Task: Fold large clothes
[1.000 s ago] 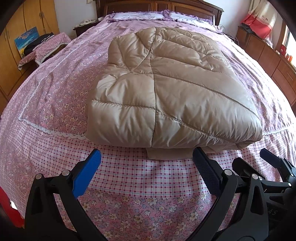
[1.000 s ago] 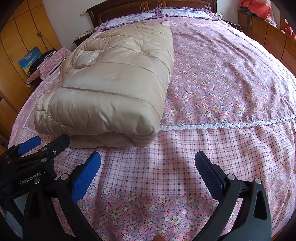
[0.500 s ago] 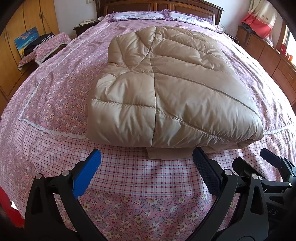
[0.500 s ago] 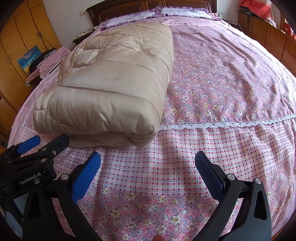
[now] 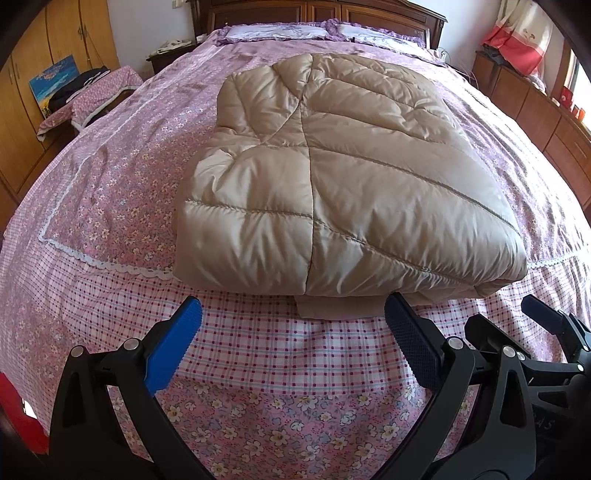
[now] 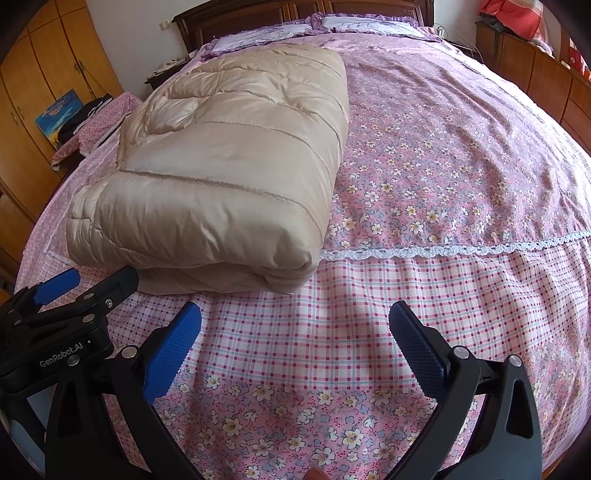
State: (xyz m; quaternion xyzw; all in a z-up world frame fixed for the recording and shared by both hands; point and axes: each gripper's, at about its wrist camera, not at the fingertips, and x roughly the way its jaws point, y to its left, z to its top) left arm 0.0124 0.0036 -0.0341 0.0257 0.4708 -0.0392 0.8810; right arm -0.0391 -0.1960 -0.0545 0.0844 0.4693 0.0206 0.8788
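Note:
A beige quilted down coat (image 5: 343,177) lies folded into a thick long bundle on the pink floral bed (image 5: 110,192). It also shows in the right wrist view (image 6: 229,173), left of centre. My left gripper (image 5: 293,328) is open and empty, just short of the coat's near edge. My right gripper (image 6: 295,332) is open and empty over the checked sheet, to the right of the coat's near corner. The right gripper also shows at the left wrist view's right edge (image 5: 543,317), and the left gripper in the right wrist view (image 6: 59,284).
Wooden headboard and pillows (image 5: 280,31) at the far end. Wardrobe (image 5: 33,85) and a cloth-covered stand (image 5: 92,96) on the left. Wooden cabinets (image 5: 546,110) with red cloth on the right. Bare bedspread (image 6: 461,155) right of the coat.

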